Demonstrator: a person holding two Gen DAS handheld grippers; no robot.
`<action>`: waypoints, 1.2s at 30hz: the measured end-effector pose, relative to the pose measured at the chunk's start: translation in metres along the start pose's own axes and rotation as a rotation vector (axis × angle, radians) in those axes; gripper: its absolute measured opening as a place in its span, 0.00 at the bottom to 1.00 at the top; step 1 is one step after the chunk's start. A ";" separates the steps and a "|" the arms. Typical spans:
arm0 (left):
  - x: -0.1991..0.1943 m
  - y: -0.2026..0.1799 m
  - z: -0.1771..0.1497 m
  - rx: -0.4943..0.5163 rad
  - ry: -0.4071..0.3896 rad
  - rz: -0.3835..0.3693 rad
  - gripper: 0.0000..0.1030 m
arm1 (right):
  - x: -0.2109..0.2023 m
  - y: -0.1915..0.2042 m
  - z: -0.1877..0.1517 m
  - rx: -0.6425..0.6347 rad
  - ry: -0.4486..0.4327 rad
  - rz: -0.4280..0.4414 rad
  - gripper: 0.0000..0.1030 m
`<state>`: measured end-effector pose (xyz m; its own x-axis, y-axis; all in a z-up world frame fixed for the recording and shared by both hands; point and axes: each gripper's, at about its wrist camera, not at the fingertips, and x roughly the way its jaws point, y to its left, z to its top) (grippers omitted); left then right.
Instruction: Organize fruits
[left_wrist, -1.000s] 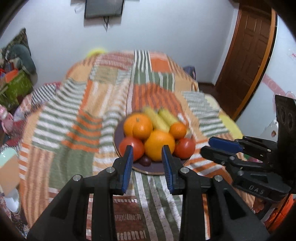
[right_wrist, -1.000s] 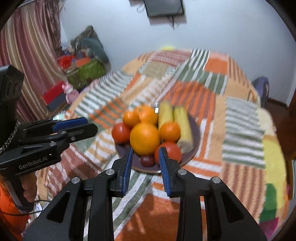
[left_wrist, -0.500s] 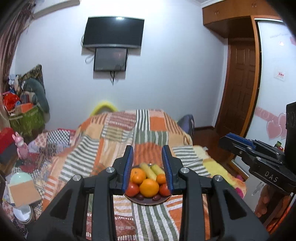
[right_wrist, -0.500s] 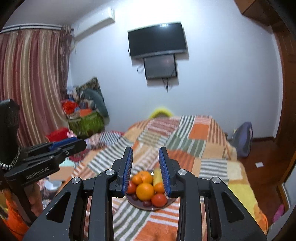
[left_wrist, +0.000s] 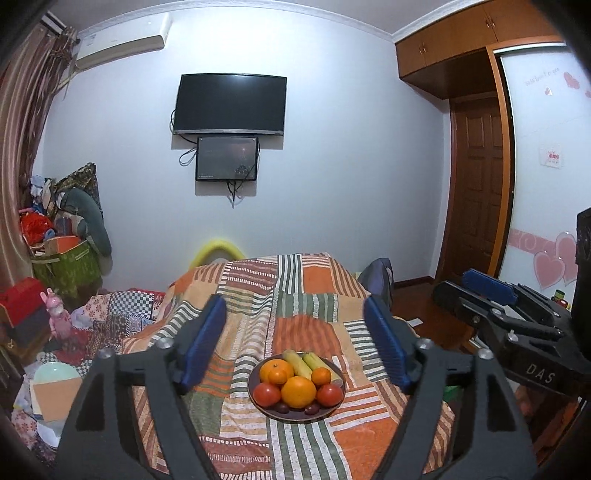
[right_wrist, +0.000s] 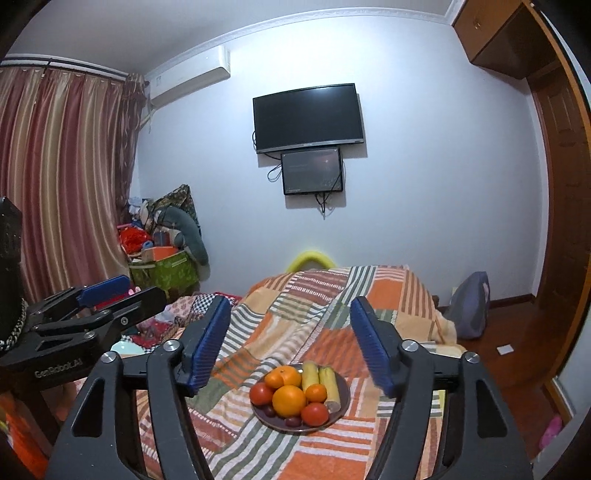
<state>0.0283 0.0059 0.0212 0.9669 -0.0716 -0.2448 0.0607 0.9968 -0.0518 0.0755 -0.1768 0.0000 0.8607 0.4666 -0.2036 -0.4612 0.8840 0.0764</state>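
A dark plate (left_wrist: 295, 419) (right_wrist: 295, 430) rests on the patchwork blanket, well ahead of and below both grippers. It holds a large orange (left_wrist: 298, 391) (right_wrist: 289, 400), smaller oranges, two tomatoes (left_wrist: 266, 393), two yellow corn cobs (left_wrist: 297, 363) and dark plums. My left gripper (left_wrist: 295, 341) is in the air with its jaws opening and nothing between them. My right gripper (right_wrist: 290, 341) hangs likewise, jaws opening and empty. Each shows in the other's view: the right gripper (left_wrist: 461, 290) at the right edge, the left gripper (right_wrist: 110, 291) at the left edge.
The striped blanket (left_wrist: 306, 295) covers a bed running toward the far wall with a TV (left_wrist: 229, 105). Piled boxes and toys (left_wrist: 62, 251) crowd the left floor. A backpack (right_wrist: 471, 310) and a wooden door (left_wrist: 478, 192) stand right.
Both grippers rose and drew back from the plate, tilting up so the wall and TV came into view. Their jaws went from nearly shut to wide apart.
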 end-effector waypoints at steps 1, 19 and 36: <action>-0.001 0.000 0.000 -0.001 -0.004 0.003 0.79 | 0.000 0.000 0.000 -0.001 -0.006 -0.006 0.73; -0.007 -0.001 -0.004 -0.008 -0.018 0.026 0.99 | -0.011 -0.004 -0.004 0.013 -0.031 -0.071 1.00; -0.006 0.000 -0.006 -0.009 -0.009 0.035 1.00 | -0.014 0.002 -0.001 0.001 -0.018 -0.085 1.00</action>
<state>0.0213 0.0066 0.0164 0.9705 -0.0368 -0.2381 0.0250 0.9983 -0.0521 0.0627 -0.1816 0.0024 0.9006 0.3903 -0.1914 -0.3861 0.9205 0.0602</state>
